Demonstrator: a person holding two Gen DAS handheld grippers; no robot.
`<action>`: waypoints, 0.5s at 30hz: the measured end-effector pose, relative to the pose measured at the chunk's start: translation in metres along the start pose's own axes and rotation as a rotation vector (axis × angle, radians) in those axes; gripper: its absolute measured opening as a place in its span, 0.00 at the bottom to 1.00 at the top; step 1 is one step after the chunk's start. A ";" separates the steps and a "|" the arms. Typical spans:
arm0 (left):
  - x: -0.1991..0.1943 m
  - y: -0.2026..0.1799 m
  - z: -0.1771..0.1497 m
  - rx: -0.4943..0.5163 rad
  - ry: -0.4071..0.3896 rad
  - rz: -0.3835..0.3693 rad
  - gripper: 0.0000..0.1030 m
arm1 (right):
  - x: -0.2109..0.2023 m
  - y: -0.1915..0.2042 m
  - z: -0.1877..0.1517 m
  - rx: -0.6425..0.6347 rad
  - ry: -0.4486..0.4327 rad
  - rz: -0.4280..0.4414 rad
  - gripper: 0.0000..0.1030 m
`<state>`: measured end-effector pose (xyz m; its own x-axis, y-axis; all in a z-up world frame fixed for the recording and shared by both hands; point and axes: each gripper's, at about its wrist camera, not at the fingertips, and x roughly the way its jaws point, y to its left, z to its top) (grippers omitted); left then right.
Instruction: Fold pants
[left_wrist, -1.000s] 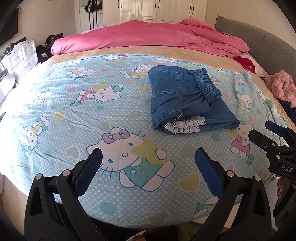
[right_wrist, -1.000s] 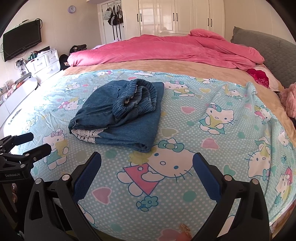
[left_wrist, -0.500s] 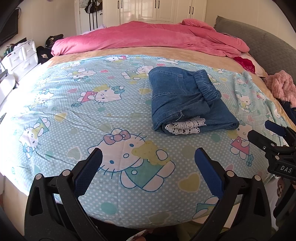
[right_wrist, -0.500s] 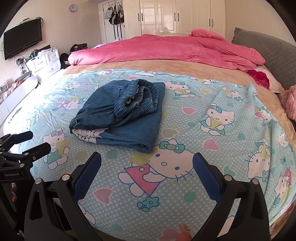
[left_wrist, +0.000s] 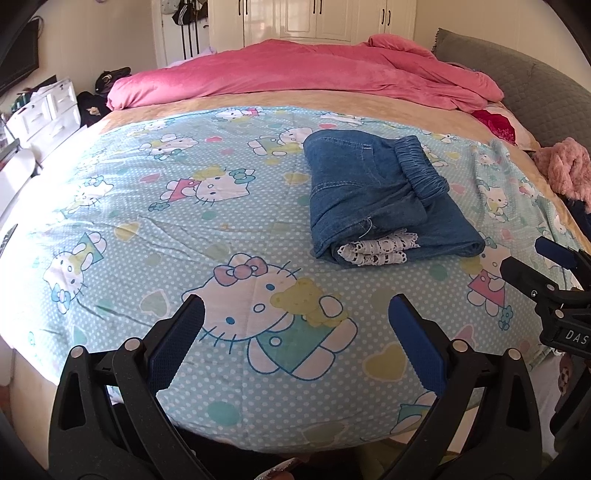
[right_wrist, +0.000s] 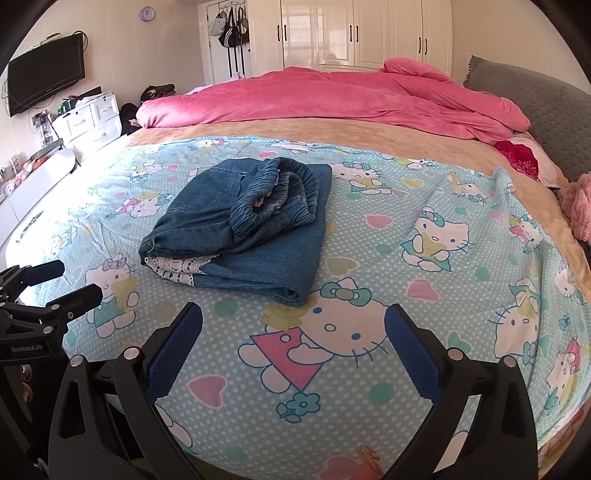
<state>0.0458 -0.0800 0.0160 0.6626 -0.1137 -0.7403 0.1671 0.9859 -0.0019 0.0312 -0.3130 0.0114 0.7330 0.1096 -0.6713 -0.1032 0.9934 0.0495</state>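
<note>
Both grippers, left and right, hover fingers wide and empty, clear of the folded blue denim pants on the cartoon-print bed sheet, apparently finished.

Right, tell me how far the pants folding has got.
Looks done: the blue denim pants lie in a compact folded bundle on the cartoon-print bedsheet. In hand: nothing; the left gripper and right gripper hover open, short of it. Left: arguably nothing, maybe tidying the bunched waistband.
</note>
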 end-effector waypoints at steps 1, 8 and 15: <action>0.000 0.000 0.000 0.003 -0.002 0.006 0.91 | 0.000 0.000 0.000 0.000 0.000 -0.001 0.96; 0.003 0.002 0.001 -0.011 0.017 0.028 0.91 | 0.002 -0.002 0.000 0.001 0.006 -0.008 0.96; 0.010 0.013 0.001 -0.043 0.050 0.047 0.91 | 0.007 -0.007 0.000 0.013 0.013 -0.015 0.96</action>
<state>0.0553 -0.0680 0.0094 0.6313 -0.0616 -0.7731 0.1041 0.9946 0.0057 0.0369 -0.3197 0.0068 0.7257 0.0939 -0.6815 -0.0830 0.9954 0.0488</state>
